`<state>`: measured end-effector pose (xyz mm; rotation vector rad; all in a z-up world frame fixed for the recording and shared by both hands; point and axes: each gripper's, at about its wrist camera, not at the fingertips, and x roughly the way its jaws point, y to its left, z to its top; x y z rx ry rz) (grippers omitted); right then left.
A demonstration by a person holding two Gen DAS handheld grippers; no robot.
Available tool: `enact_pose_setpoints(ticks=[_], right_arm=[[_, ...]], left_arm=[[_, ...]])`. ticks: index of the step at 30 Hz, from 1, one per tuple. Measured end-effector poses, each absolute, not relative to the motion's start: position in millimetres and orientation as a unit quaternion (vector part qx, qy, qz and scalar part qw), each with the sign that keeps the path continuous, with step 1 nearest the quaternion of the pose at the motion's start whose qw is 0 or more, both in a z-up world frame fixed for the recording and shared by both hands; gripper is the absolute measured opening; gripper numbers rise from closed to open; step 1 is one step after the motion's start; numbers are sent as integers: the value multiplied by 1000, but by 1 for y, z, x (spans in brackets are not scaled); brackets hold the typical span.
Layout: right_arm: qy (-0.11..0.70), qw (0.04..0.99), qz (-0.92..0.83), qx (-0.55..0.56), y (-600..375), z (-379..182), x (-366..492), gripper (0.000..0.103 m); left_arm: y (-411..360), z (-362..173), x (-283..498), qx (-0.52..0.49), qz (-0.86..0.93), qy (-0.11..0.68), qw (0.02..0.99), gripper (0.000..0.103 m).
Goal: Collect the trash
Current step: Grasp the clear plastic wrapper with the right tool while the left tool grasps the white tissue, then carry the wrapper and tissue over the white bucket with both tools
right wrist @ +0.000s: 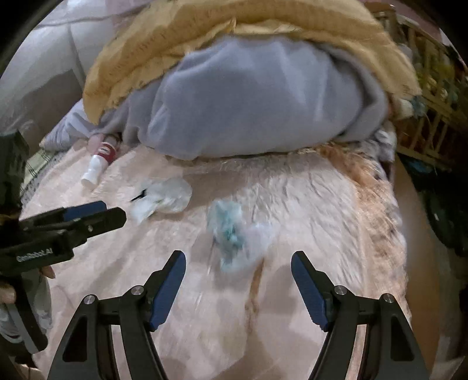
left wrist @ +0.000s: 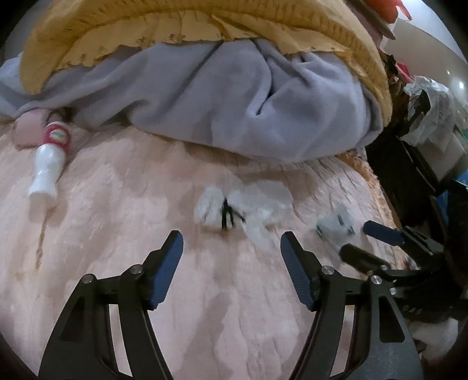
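A bed covered in a pink plush blanket (left wrist: 117,233) fills both views, with a heaped grey blanket (left wrist: 234,111) under a mustard quilt (left wrist: 175,26) at its far side. A wooden rack (right wrist: 424,96) stands beyond the bed on the right. Below the grey blanket's near edge lie three bits of trash: a white bottle with a red label (left wrist: 49,163) off to the left, a crumpled clear wrapper with a black tie (left wrist: 239,207) in the middle, and a blurred blue-and-white wrapper (right wrist: 231,233) nearer the right. The left claw (left wrist: 231,248) stands wide apart and empty, just short of the clear wrapper. The right claw (right wrist: 238,269) is likewise spread and empty, just short of the blue wrapper.
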<state>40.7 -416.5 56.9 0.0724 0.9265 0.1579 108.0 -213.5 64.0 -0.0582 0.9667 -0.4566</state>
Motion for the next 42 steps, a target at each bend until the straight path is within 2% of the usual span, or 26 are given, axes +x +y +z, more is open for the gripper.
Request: enact_pose_setpoints(ticks=[3, 4, 5, 7, 8, 10, 11, 12, 13, 15, 17, 29, 42], right_arm=[[449, 890, 70, 26, -416, 45, 57, 72], [448, 891, 71, 27, -417, 43, 59, 65], [445, 892, 69, 26, -418, 42, 61, 54], [441, 895, 65, 23, -419, 42, 62, 45], [438, 896, 67, 27, -420, 42, 60, 34], [433, 898, 67, 30, -423, 44, 57, 32], [430, 899, 69, 34, -424, 45, 53, 29], [429, 900, 71, 36, -425, 47, 48, 28], [427, 901, 73, 38, -426, 50, 42, 28], [421, 903, 77, 43, -428, 56, 30, 27], [414, 905, 82, 51, -429, 64, 13, 27], [395, 911, 87, 84, -425, 96, -92, 27], [382, 917, 71, 92, -428, 122, -170, 27]], left_arm=[[-223, 54, 124, -15, -222, 460, 859, 69], [-224, 53, 127, -13, -222, 460, 860, 69], [-227, 49, 134, -8, -220, 461, 860, 69], [-231, 45, 141, -2, -216, 463, 860, 69], [-233, 43, 145, -2, -215, 464, 860, 69], [-236, 37, 147, -8, -218, 469, 856, 68], [-237, 34, 147, -7, -218, 476, 852, 58], [-239, 31, 145, -4, -219, 483, 848, 43], [-241, 30, 142, -1, -218, 483, 848, 42], [-239, 33, 130, -1, -228, 481, 847, 34], [-236, 39, 114, -9, -236, 490, 839, 32], [-239, 91, -6, 16, -276, 462, 842, 32], [-253, 123, -89, 51, -301, 430, 849, 32]])
